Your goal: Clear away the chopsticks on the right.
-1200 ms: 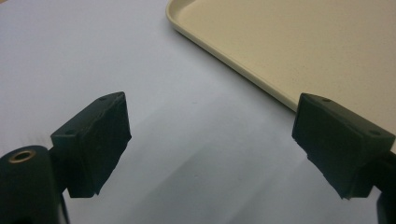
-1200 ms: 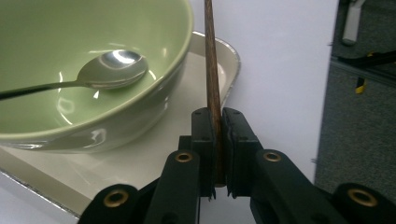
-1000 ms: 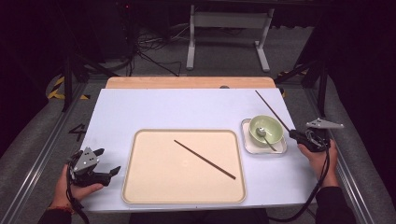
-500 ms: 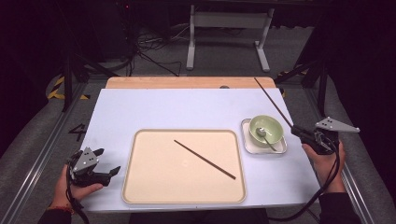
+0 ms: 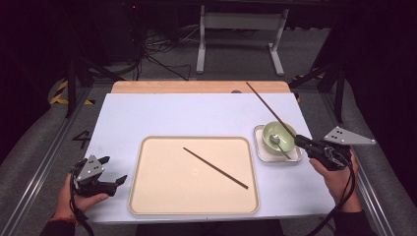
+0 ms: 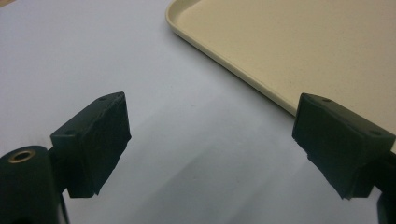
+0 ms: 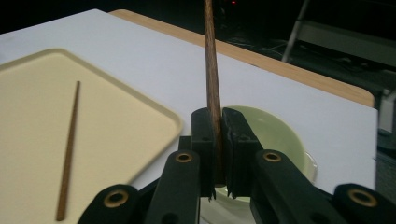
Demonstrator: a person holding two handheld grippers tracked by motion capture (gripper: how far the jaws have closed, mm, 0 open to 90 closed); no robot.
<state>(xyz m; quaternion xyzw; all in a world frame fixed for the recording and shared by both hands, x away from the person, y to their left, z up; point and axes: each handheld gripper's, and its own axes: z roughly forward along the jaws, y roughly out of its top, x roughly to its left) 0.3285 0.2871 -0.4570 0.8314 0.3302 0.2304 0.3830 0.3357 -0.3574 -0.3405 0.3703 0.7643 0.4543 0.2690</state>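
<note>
Table: a white table top (image 5: 196, 115) is seen from the high view, with a wooden strip along its far edge.
Tray: a beige tray (image 5: 162, 196) is set at the near middle of the table; its corner (image 6: 243, 51) is seen beyond the left gripper's jaws.
Loose chopstick: one dark chopstick (image 5: 215, 168) is laid diagonally inside the tray, also seen in the right gripper view (image 7: 69, 149).
Bowl: a pale green bowl (image 5: 279, 136) is placed on a small white square dish (image 5: 265, 153), just right of the tray; a spoon (image 5: 276, 139) is seen inside the bowl.
Left gripper: the left gripper (image 5: 110, 183) is held low at the near left edge of the table, beside the tray; its jaws are spread wide and nothing is held between them (image 6: 210, 140).
Right gripper: the right gripper (image 5: 298, 140) is held at the right edge, just beside the bowl; its jaws are closed tight on a second chopstick (image 7: 212, 88).
Held chopstick: the held chopstick (image 5: 265, 105) is gripped near one end and is pointed away over the bowl toward the far edge of the table.
</note>
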